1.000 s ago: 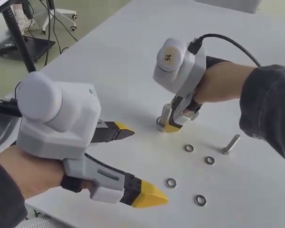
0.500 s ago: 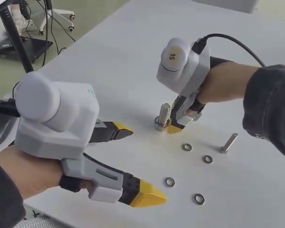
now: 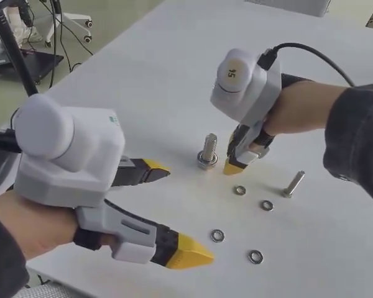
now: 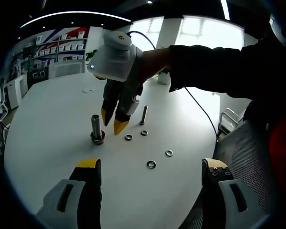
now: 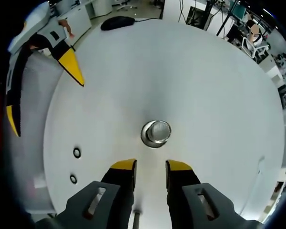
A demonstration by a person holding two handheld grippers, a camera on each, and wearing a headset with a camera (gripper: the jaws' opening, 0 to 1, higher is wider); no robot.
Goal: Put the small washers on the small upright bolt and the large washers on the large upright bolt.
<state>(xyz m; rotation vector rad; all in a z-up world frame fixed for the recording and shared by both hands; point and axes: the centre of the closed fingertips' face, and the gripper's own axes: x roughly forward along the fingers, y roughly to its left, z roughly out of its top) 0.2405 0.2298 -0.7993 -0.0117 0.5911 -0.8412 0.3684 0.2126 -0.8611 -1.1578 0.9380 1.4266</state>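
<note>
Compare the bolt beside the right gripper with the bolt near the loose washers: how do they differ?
The upright bolt stands on end by the right gripper; the lying bolt rests on its side past the washers. The upright bolt looks thicker, the lying bolt slimmer. The upright bolt has a wide collar at its foot; the lying bolt shows none clearly. Both are silvery metal on the white table.

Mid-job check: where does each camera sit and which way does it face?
Head view: on the headset, looking down at the table; left gripper, right gripper, hands, sleeves show.
Left gripper view: on the left gripper, facing the upright bolt and right gripper; own jaws wide apart.
Right gripper view: on the right gripper, looking down onto the bolt's top; own jaws slightly apart.
Shared: all three show the upright bolt.
</note>
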